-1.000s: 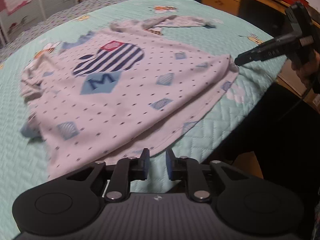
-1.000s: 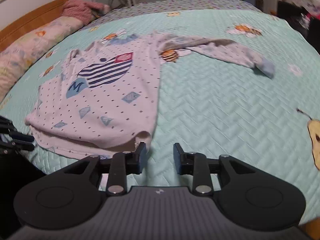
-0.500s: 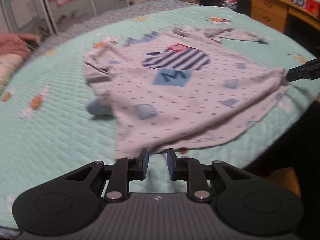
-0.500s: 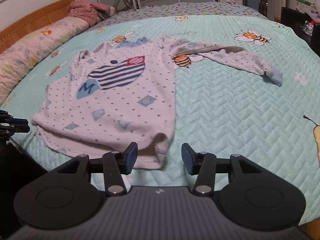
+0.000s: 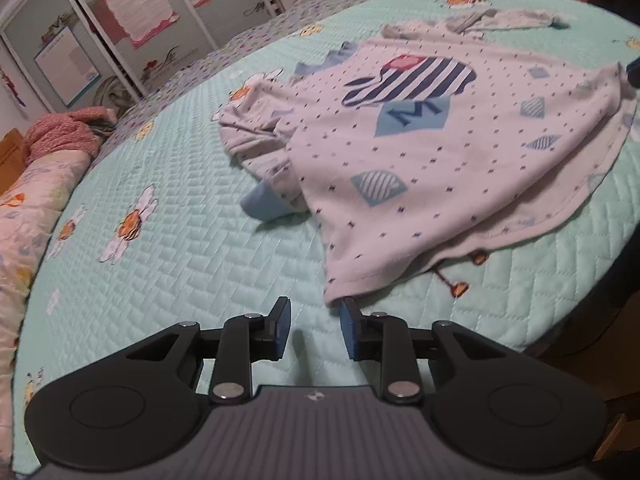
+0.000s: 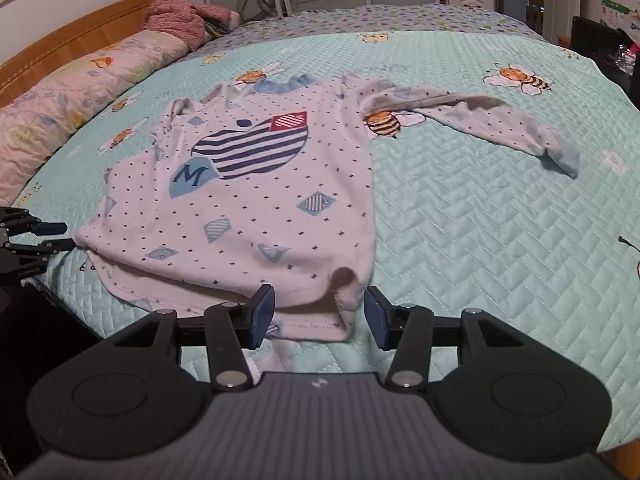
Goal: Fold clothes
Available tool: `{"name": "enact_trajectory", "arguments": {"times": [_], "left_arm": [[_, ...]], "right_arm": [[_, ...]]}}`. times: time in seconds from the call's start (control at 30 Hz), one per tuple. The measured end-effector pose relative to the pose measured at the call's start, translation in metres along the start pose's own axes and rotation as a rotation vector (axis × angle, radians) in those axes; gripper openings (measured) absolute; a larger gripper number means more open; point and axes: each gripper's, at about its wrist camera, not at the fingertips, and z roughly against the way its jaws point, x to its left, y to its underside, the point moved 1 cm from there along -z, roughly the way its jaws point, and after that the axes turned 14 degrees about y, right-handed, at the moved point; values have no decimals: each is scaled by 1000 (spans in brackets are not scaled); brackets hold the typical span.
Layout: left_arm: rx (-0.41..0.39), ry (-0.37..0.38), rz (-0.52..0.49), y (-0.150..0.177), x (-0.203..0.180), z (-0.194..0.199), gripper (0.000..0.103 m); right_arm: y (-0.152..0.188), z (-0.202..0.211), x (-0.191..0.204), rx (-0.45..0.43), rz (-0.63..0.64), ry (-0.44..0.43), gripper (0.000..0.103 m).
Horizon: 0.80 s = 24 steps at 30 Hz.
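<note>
Zero folds visible so far: the shirt (image 6: pixel 256 208) lies face up and mostly spread on the quilted bedspread (image 6: pixel 480 240), print showing, hem toward the near edge of the bed. One sleeve (image 6: pixel 500 124) is stretched out flat to the right in the right wrist view; the other sleeve (image 5: pixel 260 152) is bunched beside the body with its blue cuff poking out, so it likely needs straightening before any fold. Judgement: early stage, flattening only, all folding left. Left gripper (image 5: pixel 312 330) sits angled down at the left hem corner, jaws narrowly apart and just been opening; nothing between them, the corner of cloth lies just beyond the right pad, and whether it touches that pad can't be told. Right gripper (image 6: pixel 320 314) is angled down at the right hem corner, jaws about half wide and just been opening; the hem fabric lies in the gap, pads not pressing on it. Both grippers are low near the bed edge, one at each hem corner. A pillow (image 6: pixel 80 92) and pink bundle (image 6: pixel 176 16) lie far off by the headboard.
</note>
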Motion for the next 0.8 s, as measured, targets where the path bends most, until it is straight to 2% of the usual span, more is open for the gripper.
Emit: {"name": "enact_trajectory", "arguments": {"times": [0.17,0.37,0.6,0.63,0.67,0.7,0.8], "left_arm": [[2,-7,-25,-2,-4,-2,32],[-34,27,11,-10,-1,2,37],[-12,45,46,-11,6,-16,37],[-15,54,66,-11,9,-18,35],[-24,77,98,-11,12,-19,27],[-33,102,133,-12,16,-19,3],[-85,134,238,-16,20,-6,3]], "right_arm": [[1,-1,0,11,-4,1,54],[0,-2,3,11,3,0,57],[1,-3,2,21,-7,-1,58],[1,-3,2,19,-9,0,58],[1,-3,2,18,-10,1,58],[1,-3,1,16,-12,2,58],[1,-4,-1,14,-22,8,58]]}}
